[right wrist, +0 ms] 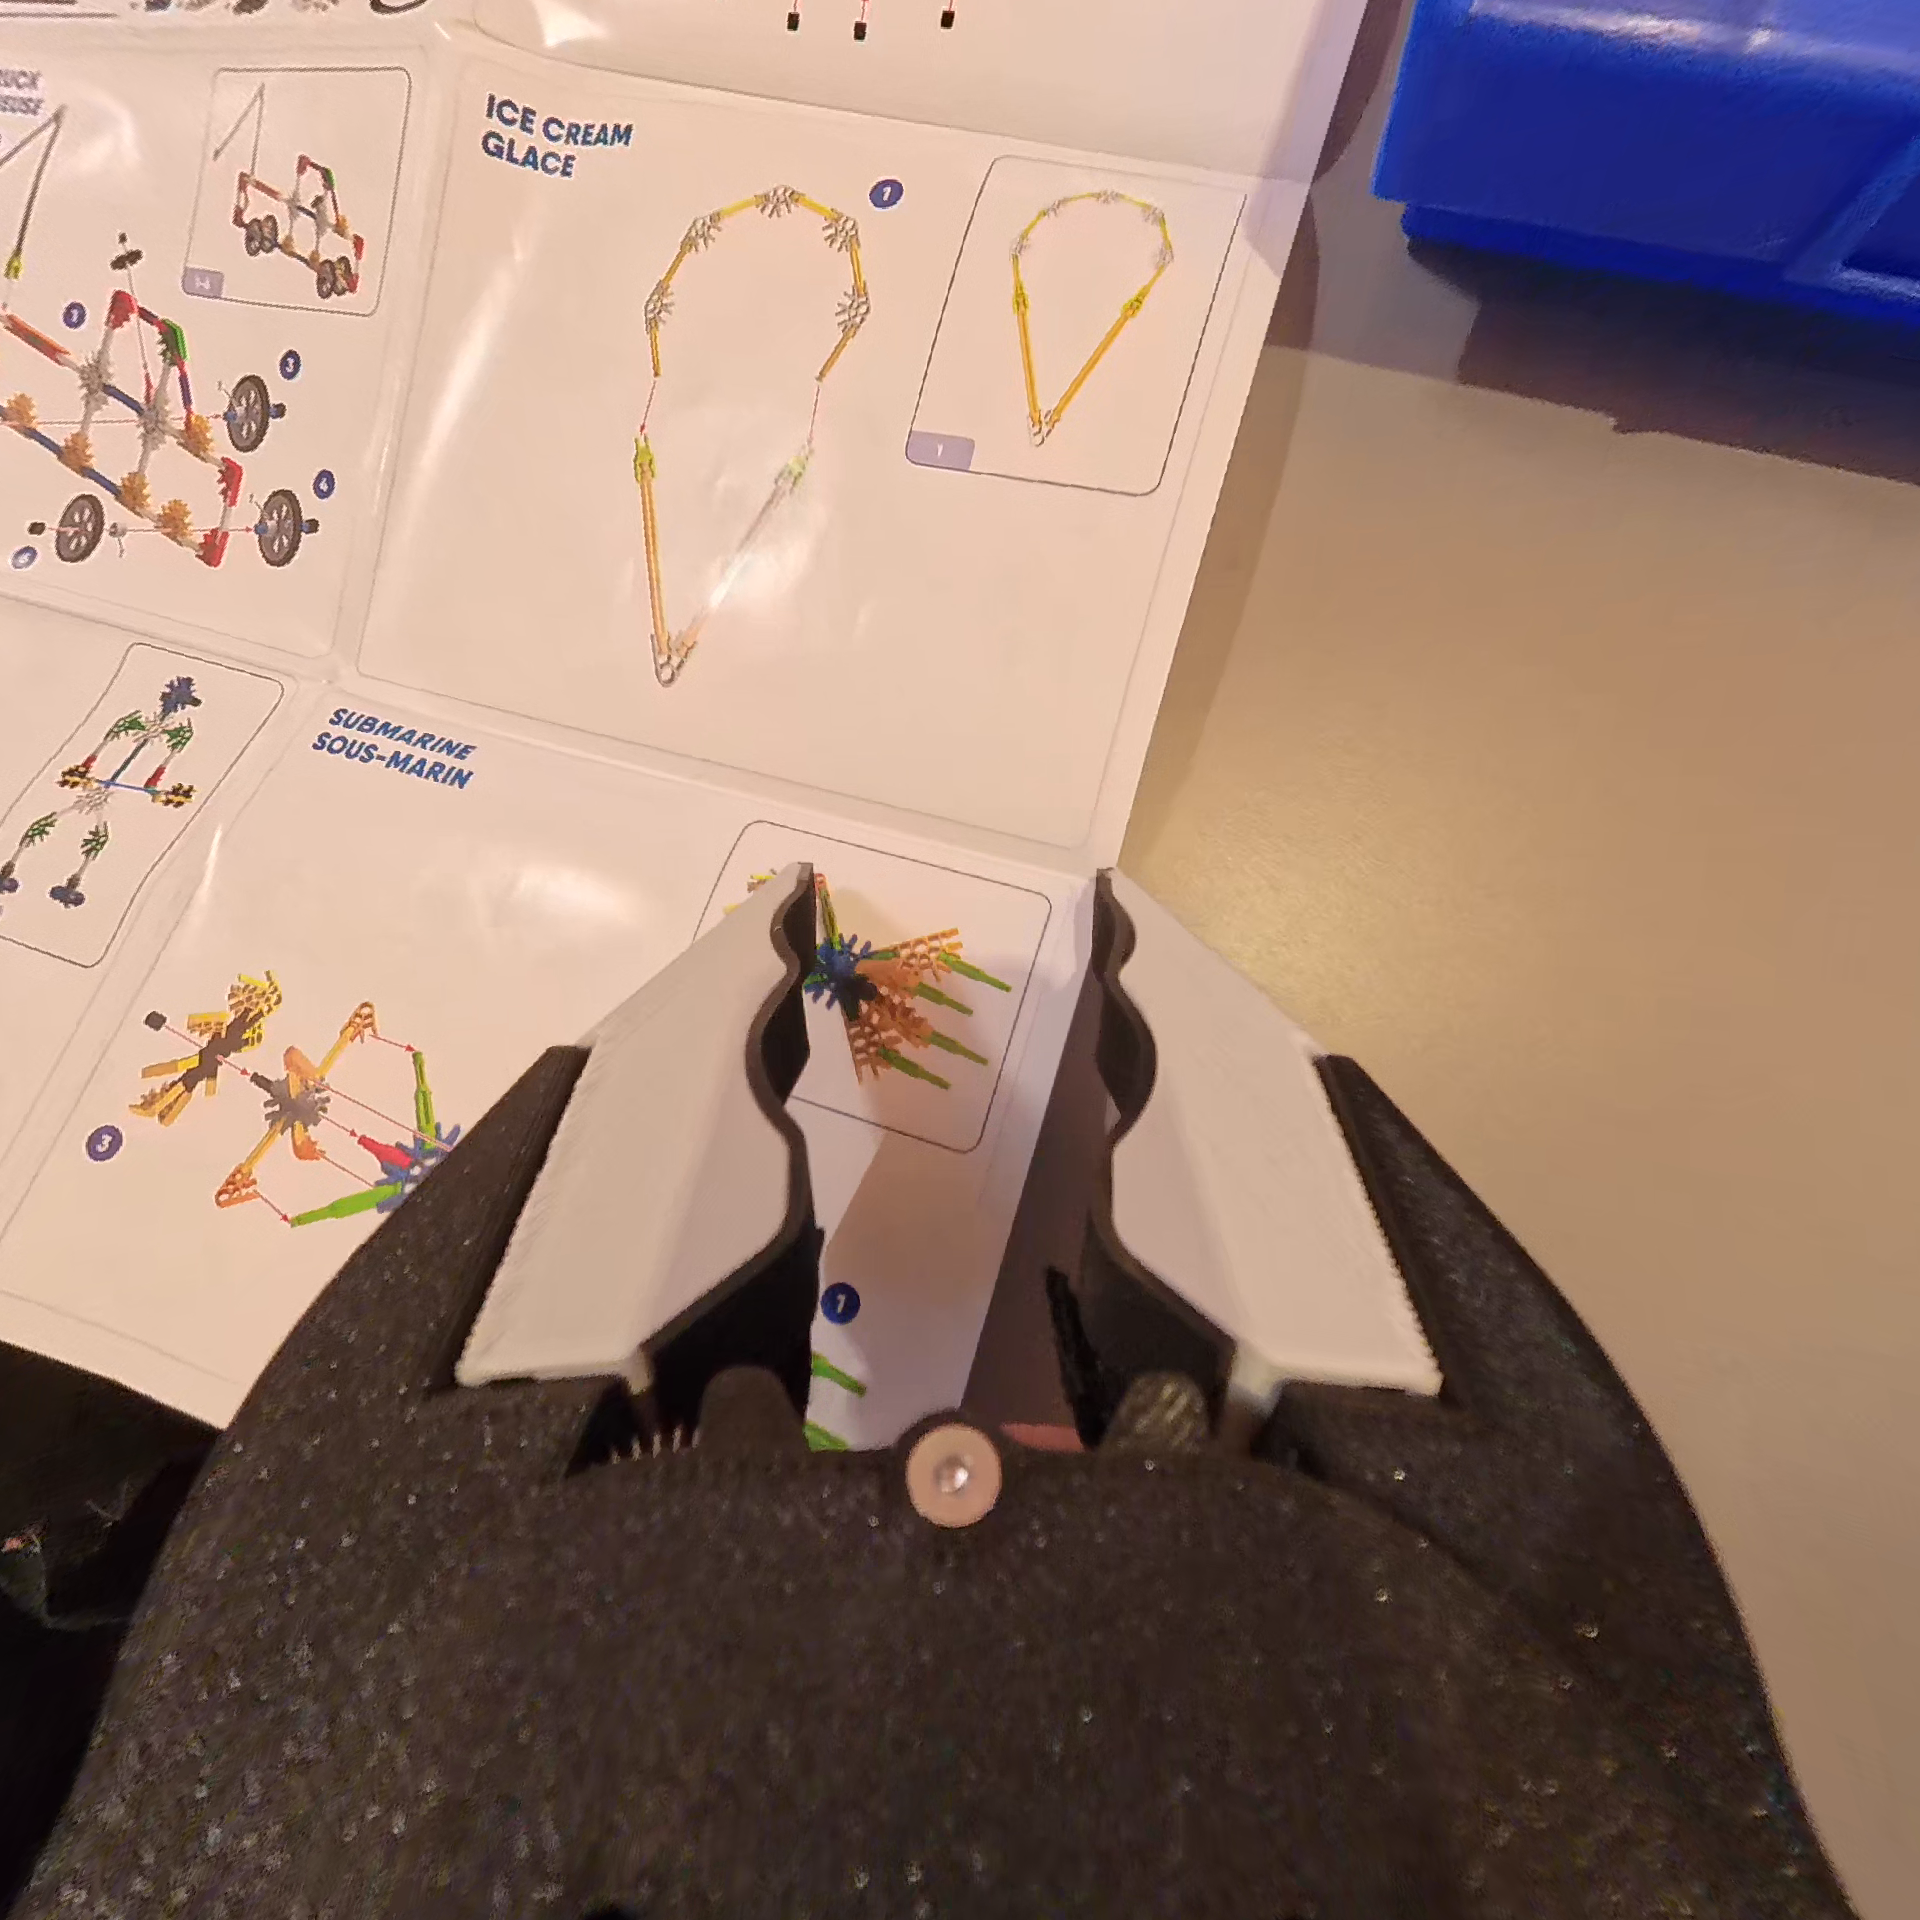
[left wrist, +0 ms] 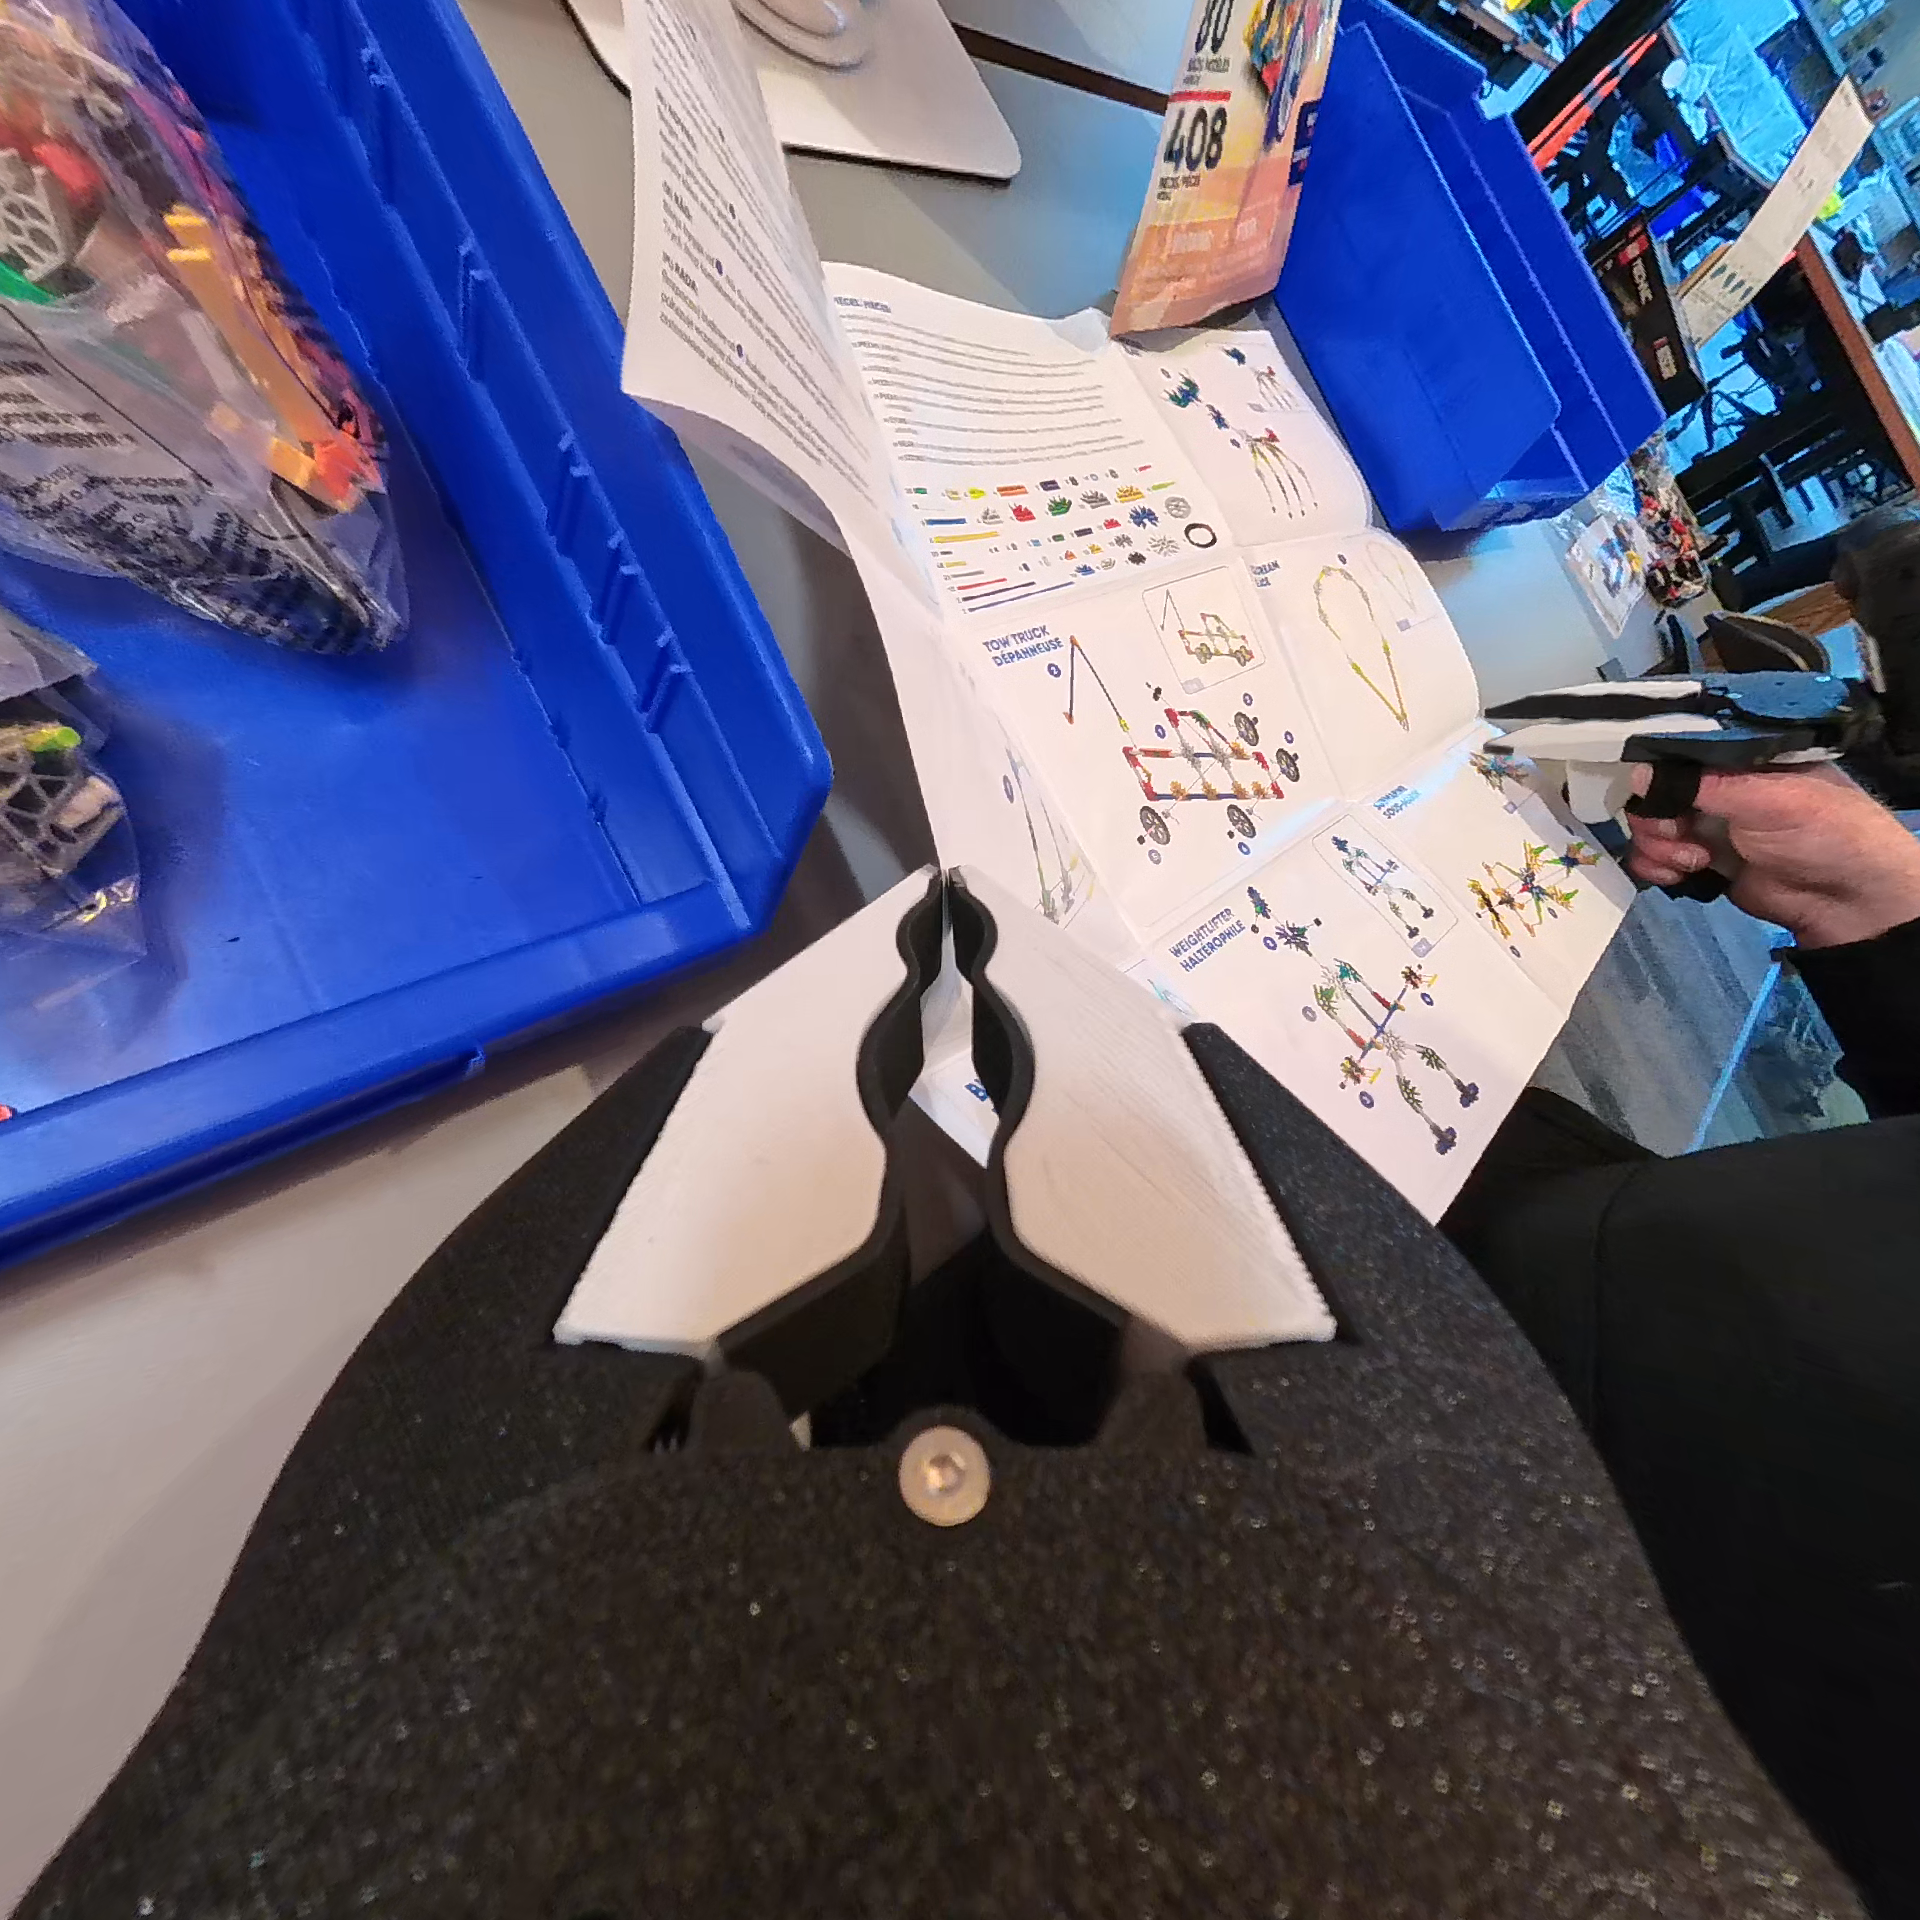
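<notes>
The left gripper point(left wrist: 948, 883) is pinching the near edge of a large folded-out instruction sheet point(left wrist: 1195, 665), lifting it off the grey bench point(left wrist: 208, 1403) beside a blue bin point(left wrist: 499, 790) holding bagged toy parts point(left wrist: 177, 343). The right gripper point(right wrist: 951, 883) is hovering with fingers apart over the sheet's right edge.

Instruction sheet point(left wrist: 1226, 790) lies on tabletop point(left wrist: 156, 1475) btwn bin w/ bagged parts point(left wrist: 436, 790) at left & stacked bins point(left wrist: 1455, 312) behind-right, box point(left wrist: 1226, 156) behind it.
</notes>
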Demonstrator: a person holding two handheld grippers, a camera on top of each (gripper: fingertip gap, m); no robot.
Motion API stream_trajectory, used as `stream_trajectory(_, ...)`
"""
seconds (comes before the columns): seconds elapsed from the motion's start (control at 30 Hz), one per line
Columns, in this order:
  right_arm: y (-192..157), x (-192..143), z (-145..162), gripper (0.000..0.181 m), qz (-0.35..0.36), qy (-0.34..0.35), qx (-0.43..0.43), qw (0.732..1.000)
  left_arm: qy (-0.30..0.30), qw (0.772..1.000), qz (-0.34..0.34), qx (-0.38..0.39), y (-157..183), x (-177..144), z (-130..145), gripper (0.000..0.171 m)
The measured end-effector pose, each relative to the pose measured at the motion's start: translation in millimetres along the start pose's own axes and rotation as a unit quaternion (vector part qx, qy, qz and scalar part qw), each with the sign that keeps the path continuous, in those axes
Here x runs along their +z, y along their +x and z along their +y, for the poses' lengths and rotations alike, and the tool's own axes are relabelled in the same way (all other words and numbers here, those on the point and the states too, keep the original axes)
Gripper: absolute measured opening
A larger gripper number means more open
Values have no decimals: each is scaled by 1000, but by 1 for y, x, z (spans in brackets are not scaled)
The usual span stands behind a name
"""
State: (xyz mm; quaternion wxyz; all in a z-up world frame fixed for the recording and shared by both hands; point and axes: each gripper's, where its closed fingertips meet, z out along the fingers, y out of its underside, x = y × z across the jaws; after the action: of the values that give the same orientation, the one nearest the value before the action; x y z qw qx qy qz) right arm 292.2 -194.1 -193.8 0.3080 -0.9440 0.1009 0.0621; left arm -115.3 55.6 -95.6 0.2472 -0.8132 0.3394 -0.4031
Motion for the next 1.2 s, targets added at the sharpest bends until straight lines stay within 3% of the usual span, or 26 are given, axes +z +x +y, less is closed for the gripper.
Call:
stream_trajectory(0.4, -24, 4, 7, 52, -41, -18, -20, 999, 1, 999, -23, 28, -3, -13, -13, 0)
stream_trajectory(0.9, -83, 8, 8, 48, -137, -24, -54, 989, 17, 998, -36, 47, 0, -24, -32, 0)
stream_trajectory(1.2, -92, 9, 9, 48, -150, -26, -58, 987, 22, 998, -24, 56, 12, -20, -40, 0)
